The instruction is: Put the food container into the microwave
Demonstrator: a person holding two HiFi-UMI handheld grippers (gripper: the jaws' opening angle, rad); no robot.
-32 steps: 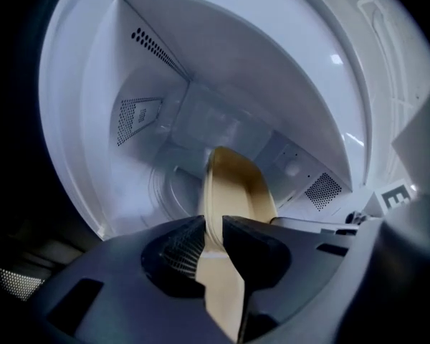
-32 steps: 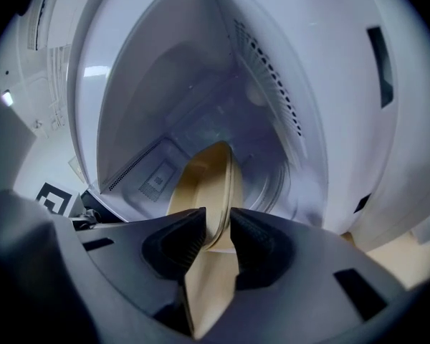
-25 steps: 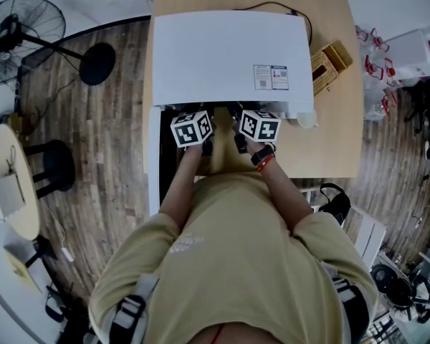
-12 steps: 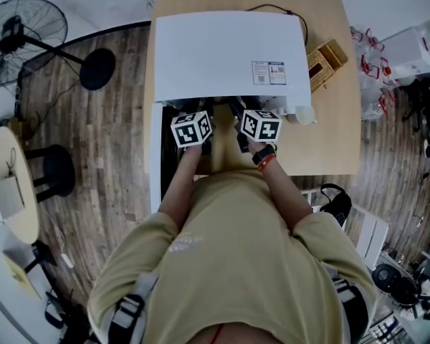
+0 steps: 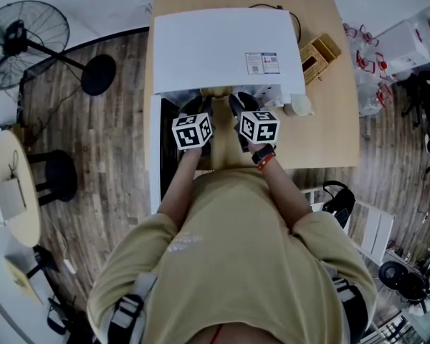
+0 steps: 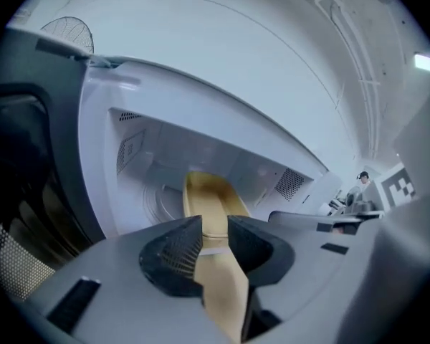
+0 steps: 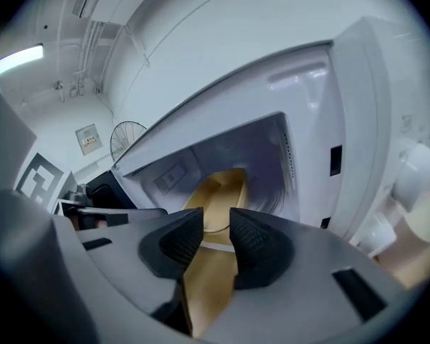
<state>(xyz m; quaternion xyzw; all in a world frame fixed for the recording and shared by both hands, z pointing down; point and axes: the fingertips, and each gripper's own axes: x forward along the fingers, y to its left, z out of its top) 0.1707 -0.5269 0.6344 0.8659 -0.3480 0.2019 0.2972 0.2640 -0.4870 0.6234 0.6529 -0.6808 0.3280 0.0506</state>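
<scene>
The white microwave stands on a wooden table, its door swung open to the left. A tan food container is held level at the cavity mouth, its far end inside over the turntable. Its near rim is pinched from both sides. My left gripper is shut on the left part of the rim, and my right gripper is shut on the container from the right. In the head view both grippers sit side by side before the opening, with a strip of the container showing between them.
The microwave's control panel lies right of the cavity. A white cup and a wooden box stand on the table to the right. On the floor at left are a fan, a stool and a round table.
In the head view the microwave's front edge now lies a little farther from the marker cubes, and a strip of tan container shows at the opening. Both grippers keep their hold.
</scene>
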